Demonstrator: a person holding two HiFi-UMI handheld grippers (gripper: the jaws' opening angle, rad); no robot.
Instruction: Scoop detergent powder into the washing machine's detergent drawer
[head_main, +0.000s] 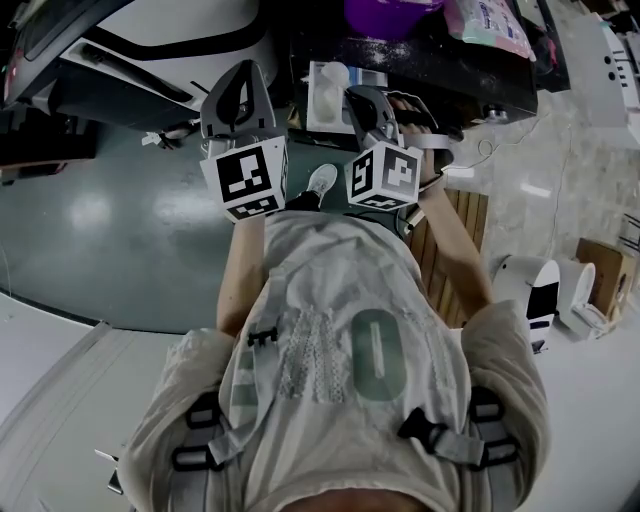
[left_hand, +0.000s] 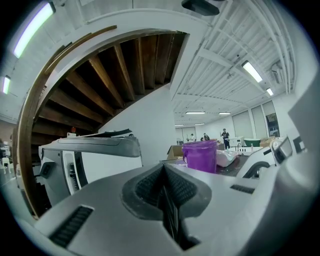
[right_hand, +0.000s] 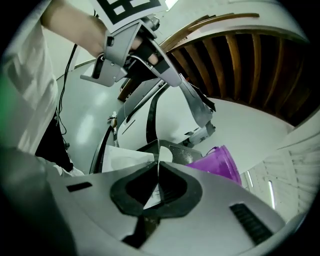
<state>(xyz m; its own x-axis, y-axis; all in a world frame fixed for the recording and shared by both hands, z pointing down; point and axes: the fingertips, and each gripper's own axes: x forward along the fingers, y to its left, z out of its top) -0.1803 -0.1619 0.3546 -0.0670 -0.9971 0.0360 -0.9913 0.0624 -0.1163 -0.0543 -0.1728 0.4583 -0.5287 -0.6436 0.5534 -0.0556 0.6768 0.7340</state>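
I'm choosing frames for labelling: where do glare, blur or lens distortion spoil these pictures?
Head view: pale glare patches on the floor, and the edges bend and darken. Left gripper view: strong fish-eye with black corners, ceiling lights blown out, purple tub sharp. Right gripper view: tilted, with the shirt at the left smeared out of focus; the tub is clear.

Purple tub (left_hand: 200, 156) — upright (contents unseen) — on the dark counter (head_main: 470, 75)

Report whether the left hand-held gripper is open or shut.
Shut: in the left gripper view, the left hand-held gripper closes to a single seam, with nothing between.
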